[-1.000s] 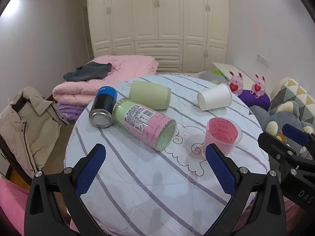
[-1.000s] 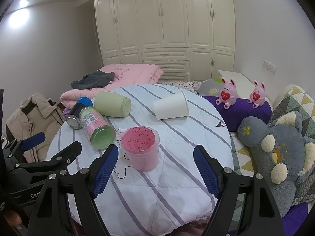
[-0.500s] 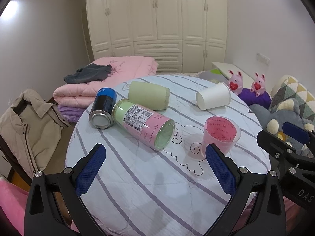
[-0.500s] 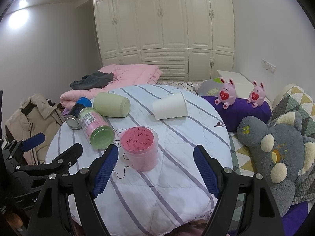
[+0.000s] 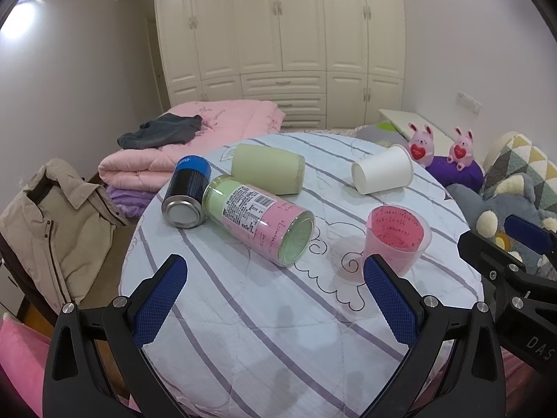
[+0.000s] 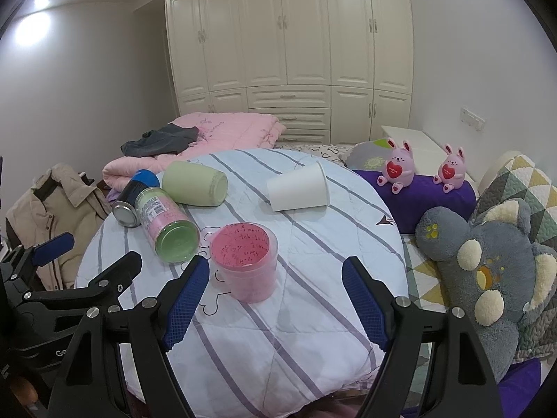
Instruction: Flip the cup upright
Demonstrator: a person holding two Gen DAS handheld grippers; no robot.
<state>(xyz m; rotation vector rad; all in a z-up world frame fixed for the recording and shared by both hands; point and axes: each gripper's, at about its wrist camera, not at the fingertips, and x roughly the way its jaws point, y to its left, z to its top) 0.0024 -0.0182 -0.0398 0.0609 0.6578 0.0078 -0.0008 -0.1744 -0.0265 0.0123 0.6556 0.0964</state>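
Observation:
A pink translucent cup (image 5: 397, 237) (image 6: 245, 261) stands upright on the round striped table (image 5: 278, 331). A white paper cup (image 5: 381, 170) (image 6: 299, 188) lies on its side at the far right. A pale green cup (image 5: 268, 169) (image 6: 195, 184) lies on its side at the far left. My left gripper (image 5: 275, 299) is open and empty above the table's near side. My right gripper (image 6: 275, 296) is open and empty, just short of the pink cup.
A pink-and-green jar (image 5: 259, 219) and a blue-topped can (image 5: 186, 191) lie on their sides at the left. A beige jacket (image 5: 52, 226) hangs left of the table. Plush toys (image 6: 487, 271) and a purple cushion (image 6: 417, 202) sit to the right. Folded pink bedding (image 5: 209, 129) lies behind.
Both grippers have drifted slightly back and up from the table. Nothing on the table has moved.

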